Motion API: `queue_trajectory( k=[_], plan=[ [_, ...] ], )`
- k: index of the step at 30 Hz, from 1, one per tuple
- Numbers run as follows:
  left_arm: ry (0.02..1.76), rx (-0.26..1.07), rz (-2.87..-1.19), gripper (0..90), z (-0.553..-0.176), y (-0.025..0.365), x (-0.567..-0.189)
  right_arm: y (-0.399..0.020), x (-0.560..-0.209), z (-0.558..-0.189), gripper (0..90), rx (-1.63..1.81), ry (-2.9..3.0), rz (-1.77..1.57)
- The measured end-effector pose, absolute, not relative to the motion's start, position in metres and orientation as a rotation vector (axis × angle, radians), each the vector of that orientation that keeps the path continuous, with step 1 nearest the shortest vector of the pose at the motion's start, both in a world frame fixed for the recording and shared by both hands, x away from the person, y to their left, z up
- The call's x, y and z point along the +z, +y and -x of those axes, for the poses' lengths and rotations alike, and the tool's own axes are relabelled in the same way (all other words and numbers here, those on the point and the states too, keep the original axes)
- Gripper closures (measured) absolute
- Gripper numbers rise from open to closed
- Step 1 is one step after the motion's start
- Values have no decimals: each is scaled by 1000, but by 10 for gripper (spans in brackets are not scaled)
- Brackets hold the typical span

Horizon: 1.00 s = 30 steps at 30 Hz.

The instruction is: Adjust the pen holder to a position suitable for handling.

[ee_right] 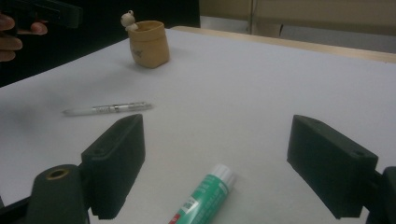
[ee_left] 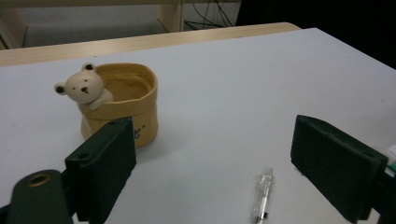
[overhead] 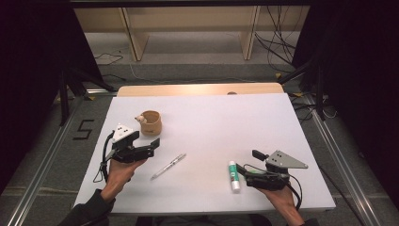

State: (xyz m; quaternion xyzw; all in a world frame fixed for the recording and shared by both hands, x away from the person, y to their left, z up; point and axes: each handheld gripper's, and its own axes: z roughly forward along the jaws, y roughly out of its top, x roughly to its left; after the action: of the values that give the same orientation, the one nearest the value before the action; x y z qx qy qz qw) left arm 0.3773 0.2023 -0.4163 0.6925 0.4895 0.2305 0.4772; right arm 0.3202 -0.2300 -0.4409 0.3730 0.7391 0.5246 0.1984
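A white sheet (overhead: 211,117) lies under the left gripper (overhead: 147,140) and right gripper (overhead: 248,160). A wooden table (overhead: 197,89) edge shows far ahead of them, with a pale shelf frame (overhead: 188,28) beyond. Cables (overhead: 277,42) trail ahead of the right gripper. A black 5 (overhead: 83,129) marks the floor left of the left gripper.

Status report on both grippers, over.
Left gripper open, above pen. Right gripper open beside glue stick. Nothing held, nothing between.

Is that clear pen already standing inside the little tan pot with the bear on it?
No, the clear plastic pen lies flat on the white table, apart from the empty tan bear-figure pot.
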Motion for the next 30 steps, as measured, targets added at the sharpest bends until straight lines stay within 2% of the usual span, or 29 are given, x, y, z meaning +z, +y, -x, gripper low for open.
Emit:
queue_trajectory(
  k=[4, 11, 15, 16, 17, 22, 27, 28, 30],
  plan=[
    [1228, 594, -1694, 136, -385, 206, -418, -230, -441, -320, 200, 1468, 2068, -1042],
    [1286, 655, -1727, 199, -396, 213, -426, -230, -441, -320, 201, 1465, 2070, -1040],
    [1308, 668, -1732, 323, -398, 224, -428, -231, -440, -319, 202, 1467, 2071, -1033],
    [1319, 659, -1720, 323, -398, 226, -428, -231, -440, -319, 202, 1467, 2071, -1033],
    [1325, 650, -1710, 389, -398, 228, -428, -230, -441, -320, 202, 1464, 2071, -1034],
    [1346, 667, -1723, 571, -402, 231, -429, -229, -440, -319, 203, 1463, 2073, -1031],
    [1406, 695, -1723, 687, -412, 236, -432, -229, -441, -320, 203, 1459, 2077, -1037],
    [1421, 706, -1717, 764, -414, 238, -433, -229, -441, -320, 203, 1460, 2076, -1031],
    [1442, 710, -1720, 813, -419, 240, -436, -229, -441, -319, 204, 1462, 2076, -1031]
  ],
)
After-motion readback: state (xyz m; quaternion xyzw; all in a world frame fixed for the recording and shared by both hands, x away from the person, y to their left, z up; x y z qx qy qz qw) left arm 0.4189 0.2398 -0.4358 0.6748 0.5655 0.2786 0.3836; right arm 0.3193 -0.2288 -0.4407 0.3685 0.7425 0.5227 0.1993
